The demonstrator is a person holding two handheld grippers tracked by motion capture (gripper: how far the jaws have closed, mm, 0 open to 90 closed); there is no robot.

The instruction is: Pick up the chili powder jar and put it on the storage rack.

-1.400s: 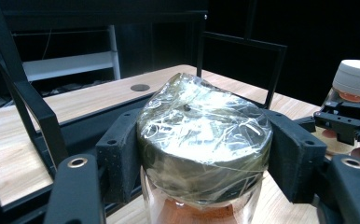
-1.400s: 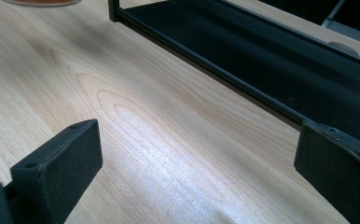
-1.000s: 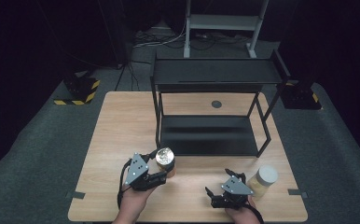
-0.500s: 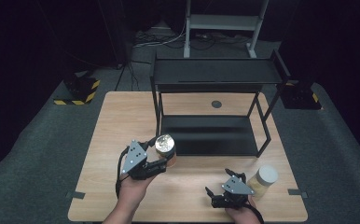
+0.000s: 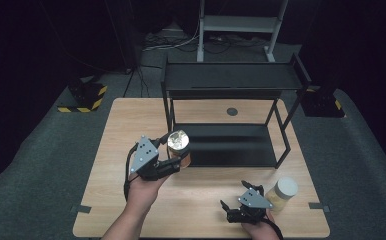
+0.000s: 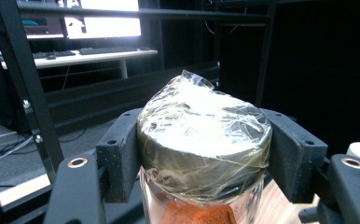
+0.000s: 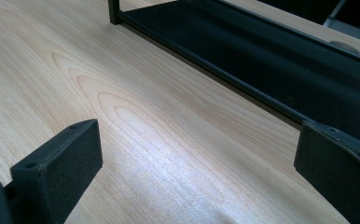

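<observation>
dark floor and cables ring the pale wooden table [image 5: 106, 165], where a black two-tier rack [image 5: 231, 80] stands toward the upper middle of the frame. since a second ago the left gripper [image 5: 173, 161] has come up off the tabletop, carrying the jar with the film-wrapped lid [image 5: 179, 142] up the frame toward the rack's left post; its jaws are clamped on the jar just under the lid, reddish contents showing below [image 6: 201, 140]. that lift suggests the jar is bound for one of the rack's shelves, probably the lower one it now sits beside. the right gripper [image 5: 233, 210] rests at lower right with jaws spread wide and holding nothing, unmoved, just beside a second jar with a white lid [image 5: 282, 194] not yet picked up.
</observation>
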